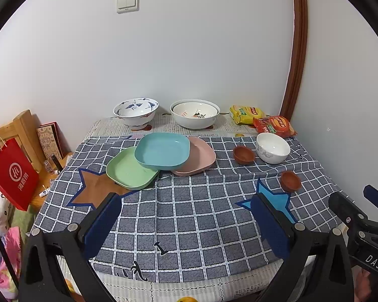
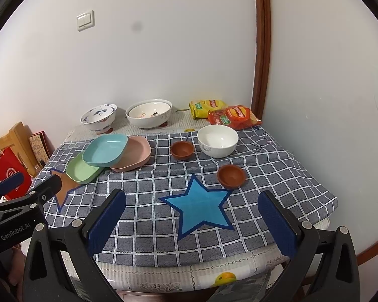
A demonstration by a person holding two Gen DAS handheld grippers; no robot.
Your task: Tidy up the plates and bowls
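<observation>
Hovering over the desk's point(image 2: 322, 201) near edge, the left gripper point(image 1: 186, 216) and right gripper point(image 2: 192, 212) both have jaws spread wide, holding and touching nothing, with bare checked cloth point(image 1: 189, 216) ahead. Farther on at 12 o'clock lie three overlapping plates point(image 1: 162, 154), two brown cups point(image 2: 231, 175) toward 1 o'clock beside one white bowl point(image 2: 218, 140), and three larger bowls point(image 1: 194, 112), two of them nested, along the far edge.

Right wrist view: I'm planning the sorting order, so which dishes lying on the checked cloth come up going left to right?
Green plate → blue plate → pink plate → far brown bowl → white bowl, with the near brown bowl just in front.
</observation>
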